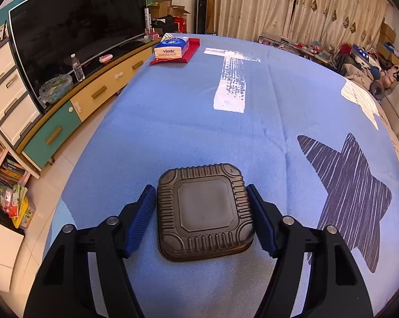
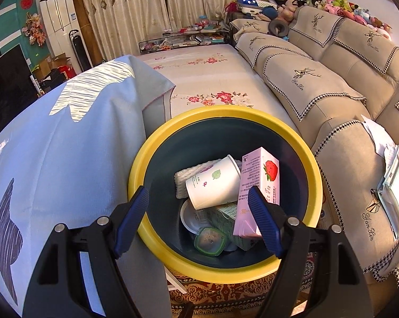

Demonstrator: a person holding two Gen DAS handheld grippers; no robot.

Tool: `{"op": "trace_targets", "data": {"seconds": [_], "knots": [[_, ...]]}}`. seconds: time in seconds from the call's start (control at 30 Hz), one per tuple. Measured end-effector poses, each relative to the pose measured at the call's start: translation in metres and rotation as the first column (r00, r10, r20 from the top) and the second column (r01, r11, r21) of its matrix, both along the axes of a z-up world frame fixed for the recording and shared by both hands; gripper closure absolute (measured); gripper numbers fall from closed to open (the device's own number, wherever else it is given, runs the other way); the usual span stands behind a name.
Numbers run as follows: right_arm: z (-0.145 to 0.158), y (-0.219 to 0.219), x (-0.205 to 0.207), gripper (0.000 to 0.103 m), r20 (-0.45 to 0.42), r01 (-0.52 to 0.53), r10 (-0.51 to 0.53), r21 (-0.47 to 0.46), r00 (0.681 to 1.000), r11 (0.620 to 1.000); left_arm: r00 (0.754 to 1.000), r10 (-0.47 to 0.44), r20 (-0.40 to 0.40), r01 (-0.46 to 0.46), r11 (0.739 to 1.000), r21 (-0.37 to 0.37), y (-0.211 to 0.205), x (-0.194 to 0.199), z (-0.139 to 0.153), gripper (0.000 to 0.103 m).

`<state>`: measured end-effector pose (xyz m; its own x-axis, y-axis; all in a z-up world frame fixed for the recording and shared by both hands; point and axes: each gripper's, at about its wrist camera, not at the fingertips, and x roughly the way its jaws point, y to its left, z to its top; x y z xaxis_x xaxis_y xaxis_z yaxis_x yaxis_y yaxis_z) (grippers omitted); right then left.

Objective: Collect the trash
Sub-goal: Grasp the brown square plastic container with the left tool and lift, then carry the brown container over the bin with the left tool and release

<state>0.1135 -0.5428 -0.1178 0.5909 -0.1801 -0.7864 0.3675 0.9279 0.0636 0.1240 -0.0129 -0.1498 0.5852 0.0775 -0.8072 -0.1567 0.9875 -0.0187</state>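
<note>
In the left wrist view, a water bottle stands on the TV cabinet at ten o'clock. At twelve o'clock, one blue tissue pack printed "Vinda" lies on a red tray at the far end of the table, which wears a blue cloth with a white T and a dark star. At six o'clock, one black ribbed plastic container rests bottom-up on the cloth between the blue pads of the left tool; the pads sit just beside its sides, and whether they press on it I cannot tell.

In the right wrist view, the table's cloth hangs at nine o'clock. At the centre stands one yellow-rimmed bin beside the table, holding one white paper cup with a green leaf mark, one pink carton bearing a strawberry picture and unreadable small print, one white textured pack, a white round tub, a pale green carton and a green-rimmed lid. The right tool hangs over the bin, jaws wide apart, gripping nothing. At three o'clock, sofa covers read "Yan Ren"
</note>
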Motion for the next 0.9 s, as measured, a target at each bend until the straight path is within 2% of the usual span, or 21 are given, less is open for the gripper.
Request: {"op": "trace_targets", "data": {"seconds": [0.13, 0.53, 0.77, 0.9], "knots": [[0.001, 0.000, -0.002, 0.030, 0.001, -0.002, 0.002, 0.002, 1.000, 1.000, 1.000, -0.013, 0.014, 0.013, 1.000, 0.009, -0.003, -0.003, 0.002, 0.042], [0.006, -0.001, -0.016, 0.030, 0.019, -0.008, 0.007, 0.014, 1.000, 1.000, 0.993, -0.087, 0.079, 0.087, 0.996, 0.005, -0.029, -0.002, 0.031, 0.042], [0.013, -0.009, -0.030, 0.030, 0.034, 0.014, -0.014, 0.003, 0.999, 1.000, 0.969, -0.213, 0.122, 0.212, 0.977, 0.018, -0.081, 0.014, 0.054, 0.042], [0.018, -0.020, -0.041, 0.030, 0.044, 0.037, -0.036, -0.008, 0.998, 0.999, 0.940, -0.311, 0.136, 0.311, 0.950, 0.023, -0.128, 0.030, 0.064, 0.042]]}}
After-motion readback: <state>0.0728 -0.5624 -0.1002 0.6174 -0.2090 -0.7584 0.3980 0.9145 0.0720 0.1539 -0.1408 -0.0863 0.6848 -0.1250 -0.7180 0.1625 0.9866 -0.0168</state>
